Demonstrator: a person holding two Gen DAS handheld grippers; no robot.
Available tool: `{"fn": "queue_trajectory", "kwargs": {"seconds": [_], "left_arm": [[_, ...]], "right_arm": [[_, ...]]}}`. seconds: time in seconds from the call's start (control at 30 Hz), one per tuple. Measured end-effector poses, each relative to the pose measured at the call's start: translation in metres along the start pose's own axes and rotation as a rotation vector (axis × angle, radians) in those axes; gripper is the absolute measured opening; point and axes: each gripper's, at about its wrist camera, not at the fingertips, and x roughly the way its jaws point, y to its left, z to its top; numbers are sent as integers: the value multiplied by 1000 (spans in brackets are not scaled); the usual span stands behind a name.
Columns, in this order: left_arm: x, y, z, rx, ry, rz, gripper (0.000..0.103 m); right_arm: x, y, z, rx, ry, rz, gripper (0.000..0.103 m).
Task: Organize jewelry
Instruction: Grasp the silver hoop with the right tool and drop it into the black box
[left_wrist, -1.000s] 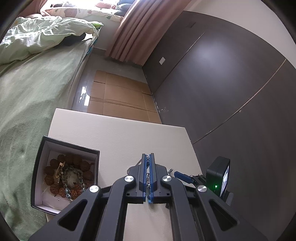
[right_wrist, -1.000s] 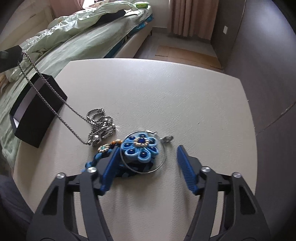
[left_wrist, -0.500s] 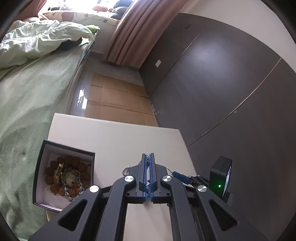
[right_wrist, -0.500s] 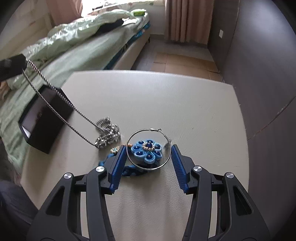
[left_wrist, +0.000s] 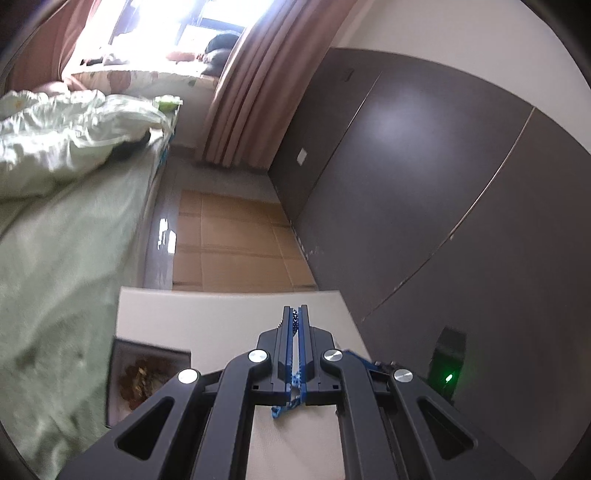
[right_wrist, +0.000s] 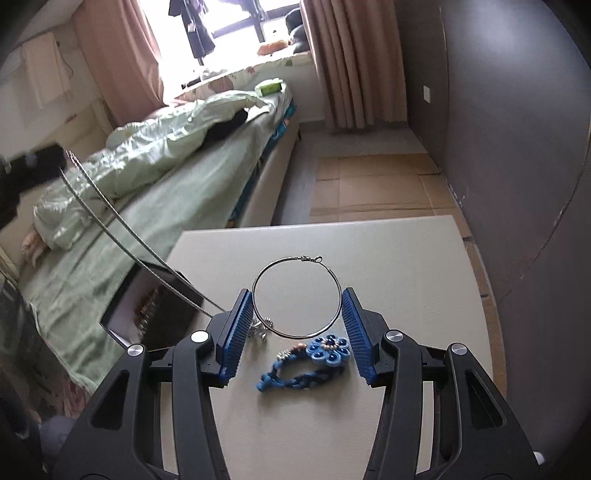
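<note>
My left gripper (left_wrist: 294, 316) is shut on a silver chain necklace (left_wrist: 294, 322). In the right wrist view the chain (right_wrist: 122, 225) hangs taut from the left gripper (right_wrist: 33, 162) down to its pendant (right_wrist: 258, 329) at the table. My right gripper (right_wrist: 297, 304) is shut on a large silver hoop earring (right_wrist: 296, 298), held upright above the table between both pads. A blue braided flower bracelet (right_wrist: 314, 358) lies on the cream table (right_wrist: 406, 280) just below the hoop. A black jewelry box (left_wrist: 147, 380) holding beads sits open at the table's left edge; it also shows in the right wrist view (right_wrist: 151, 306).
A bed with green bedding (right_wrist: 166, 177) runs along the table's left side. A dark wall (left_wrist: 443, 184) stands to the right. Cardboard sheets (left_wrist: 229, 243) cover the floor beyond the table. A black device with a green light (left_wrist: 448, 365) sits at the right.
My right gripper closed on the hoop earring and lifted it off the flower bracelet. My left gripper rose with the chain, pulling it up off the table.
</note>
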Motion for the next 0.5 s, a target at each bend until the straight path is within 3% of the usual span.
{"fn": "queue_trajectory", "kwargs": {"seconds": [0.5], "left_arm": [[-85,-48,66,121,-168,78,0]], "right_arm": [[-34,9,2,17,-84,71,50]]}}
